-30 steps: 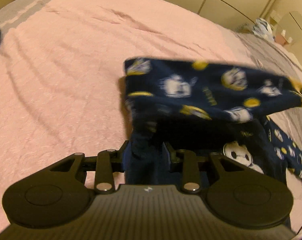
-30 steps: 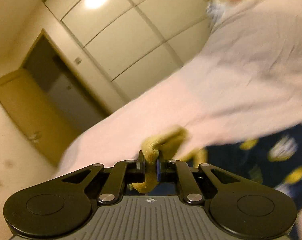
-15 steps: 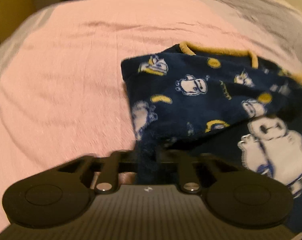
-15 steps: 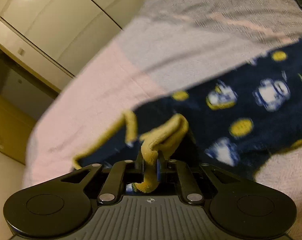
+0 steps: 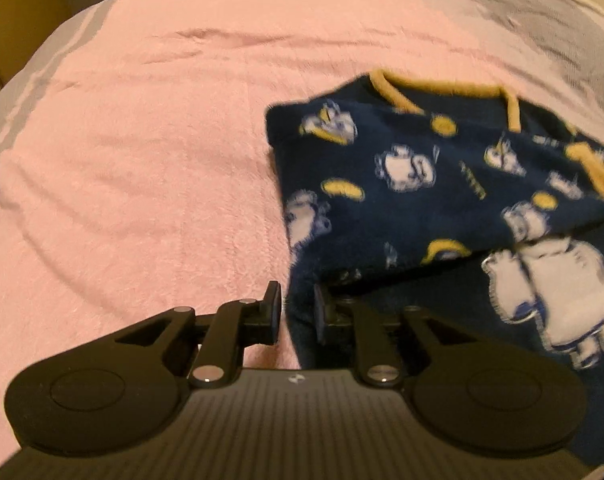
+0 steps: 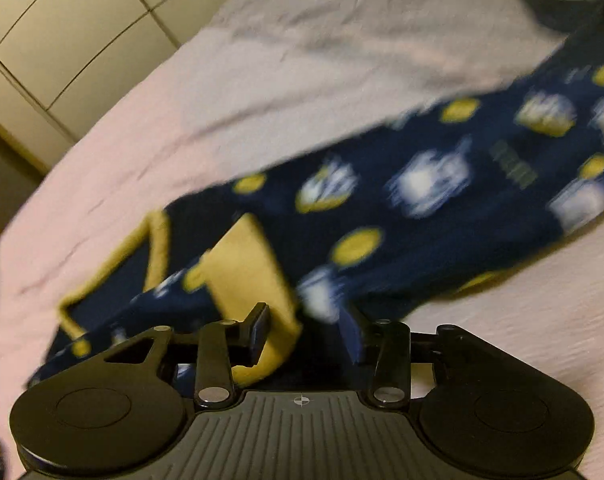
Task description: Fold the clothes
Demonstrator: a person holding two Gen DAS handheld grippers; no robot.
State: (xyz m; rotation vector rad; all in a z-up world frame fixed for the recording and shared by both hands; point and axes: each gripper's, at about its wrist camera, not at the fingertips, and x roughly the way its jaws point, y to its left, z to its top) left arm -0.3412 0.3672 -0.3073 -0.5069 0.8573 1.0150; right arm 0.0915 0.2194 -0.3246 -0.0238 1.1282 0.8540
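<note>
We've got the navy fleece pajama top lying on the pink blanket of the bed, a sleeve folded across its printed front, yellow collar trim at the far edge. Our left gripper has its jaws spread, a navy fold of fabric sitting loose between them. Our right gripper is spread wide too, the yellow cuff resting against its left finger, unpinched. Cupboard doors behind.
</note>
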